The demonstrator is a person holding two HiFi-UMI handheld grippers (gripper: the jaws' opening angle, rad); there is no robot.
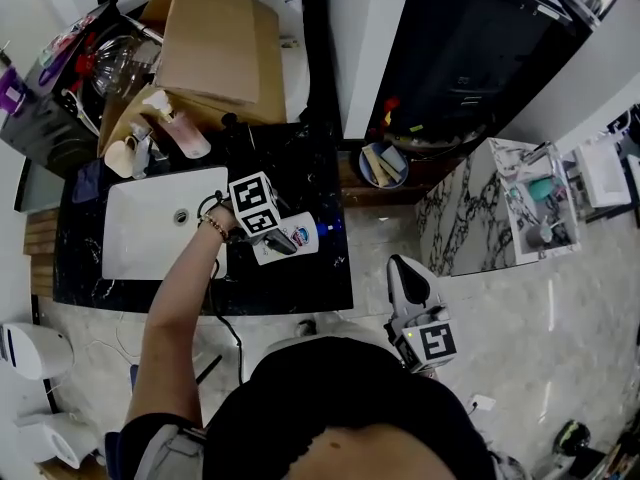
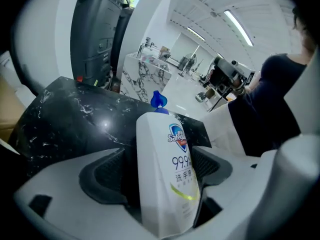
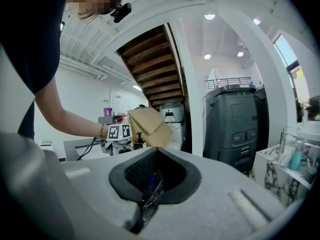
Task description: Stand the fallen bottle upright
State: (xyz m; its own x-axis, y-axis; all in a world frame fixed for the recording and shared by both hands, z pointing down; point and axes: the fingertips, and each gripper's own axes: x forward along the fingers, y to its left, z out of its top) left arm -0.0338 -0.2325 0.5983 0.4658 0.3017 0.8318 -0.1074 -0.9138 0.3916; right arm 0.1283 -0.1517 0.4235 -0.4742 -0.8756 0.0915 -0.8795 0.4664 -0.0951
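Observation:
A white soap bottle (image 1: 296, 237) with a blue cap and a blue-and-red label sits between the jaws of my left gripper (image 1: 275, 240), over the front right part of the black counter (image 1: 300, 168). In the left gripper view the bottle (image 2: 162, 134) runs along the jaws, cap pointing away, and my left gripper (image 2: 161, 168) is shut on its body. Whether the bottle touches the counter I cannot tell. My right gripper (image 1: 408, 273) hangs low beside the person's body, away from the counter. In its own view my right gripper (image 3: 152, 181) is shut, jaws together.
A white sink (image 1: 130, 230) is set in the counter's left part. Behind it stand a pink spray bottle (image 1: 182, 128) and a cardboard box (image 1: 215, 43). A bowl (image 1: 383, 164) sits right of the counter, then a marble cabinet (image 1: 465, 213) and a dark appliance (image 1: 470, 48).

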